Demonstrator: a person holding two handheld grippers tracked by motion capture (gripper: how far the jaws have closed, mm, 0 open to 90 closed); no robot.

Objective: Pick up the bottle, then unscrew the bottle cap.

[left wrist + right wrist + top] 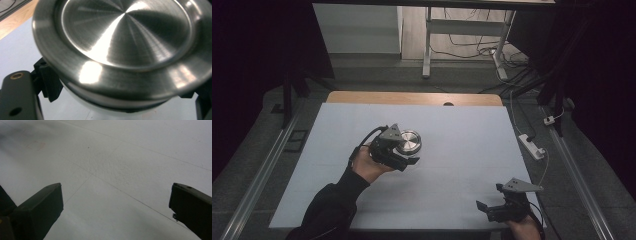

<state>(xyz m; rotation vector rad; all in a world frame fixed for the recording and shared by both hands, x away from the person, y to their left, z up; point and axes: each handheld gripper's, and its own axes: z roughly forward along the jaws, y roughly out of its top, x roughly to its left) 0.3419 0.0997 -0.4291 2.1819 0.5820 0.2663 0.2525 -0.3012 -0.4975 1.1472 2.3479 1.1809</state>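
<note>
A round brushed-steel lid [409, 141] with a white underside is held above the white table sheet [462, 150], left of centre. My left gripper [406, 151] is shut on it, and a hand and dark sleeve trail back to the bottom edge. In the left gripper view the steel lid [125, 37] looms very close and tilted, with black fingers [50, 83] pressed against its rim from both sides. My right gripper [490, 208] rests low at the table's front right corner. Its jaws stand wide open over the bare sheet [115, 170], with nothing between them.
A wooden table edge [412, 97] shows beyond the sheet at the back. On the floor to the right lie a white power strip [532, 146] and cables. White desk legs [428, 45] stand farther back. Metal rails [257, 175] run along both sides.
</note>
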